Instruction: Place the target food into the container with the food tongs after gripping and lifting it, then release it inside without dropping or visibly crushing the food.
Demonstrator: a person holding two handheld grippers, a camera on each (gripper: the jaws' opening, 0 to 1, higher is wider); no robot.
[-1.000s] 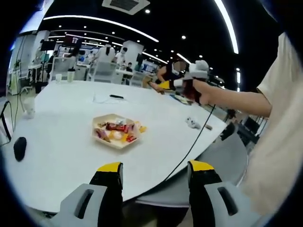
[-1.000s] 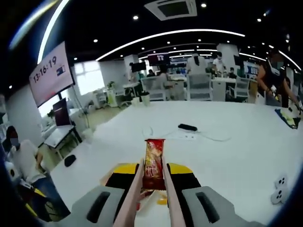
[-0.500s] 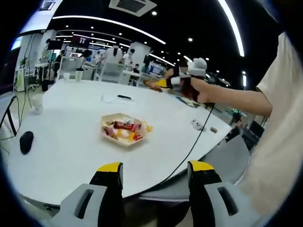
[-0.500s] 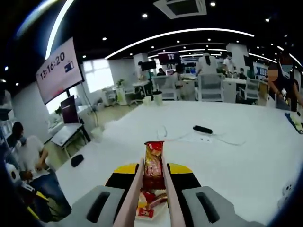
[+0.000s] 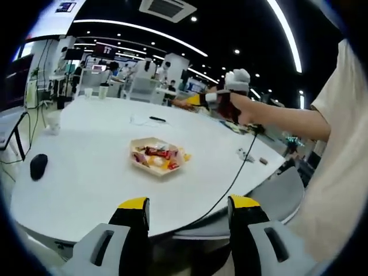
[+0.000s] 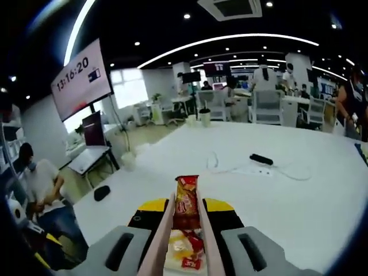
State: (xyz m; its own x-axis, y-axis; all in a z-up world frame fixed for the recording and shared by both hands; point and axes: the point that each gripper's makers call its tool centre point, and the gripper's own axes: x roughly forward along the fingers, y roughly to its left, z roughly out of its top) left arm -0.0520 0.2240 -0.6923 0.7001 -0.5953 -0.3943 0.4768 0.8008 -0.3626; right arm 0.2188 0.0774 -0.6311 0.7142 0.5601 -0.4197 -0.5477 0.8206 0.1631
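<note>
The broad white round table (image 5: 86, 172) carried the work, and at its middle in the left gripper view sat the shallow cream hexagonal paper tray (image 5: 157, 159), holding a small heap of red, yellow and white wrapped snacks. In the right gripper view the near end of that tray showed directly beneath the pale pink food tongs (image 6: 163, 241), at 6 o'clock, with wrapped pieces lying in it. The right gripper (image 6: 186, 214) had its yellow-tipped fingers (image 6: 150, 206) pressed in against the two tong arms, squeezing them together, and the tong tips pinched a red-and-orange wrapped snack bar (image 6: 187, 195) standing upright above the tray, its wrapper looking flat and uncrushed. From the left gripper view that same right gripper (image 5: 215, 99) hung high over the table at about 1 o'clock from the tray, held out on the person's bare forearm. The left gripper (image 5: 188, 213) waited low at the table's near edge, its fingers spread wide apart and holding nothing. By my judgement the gripping and lifting were done: the bar was clear of the heap and secure. Which vessel was meant as the destination I could not tell, so the carry, the lowering and the gentle release inside were all left to do.
</note>
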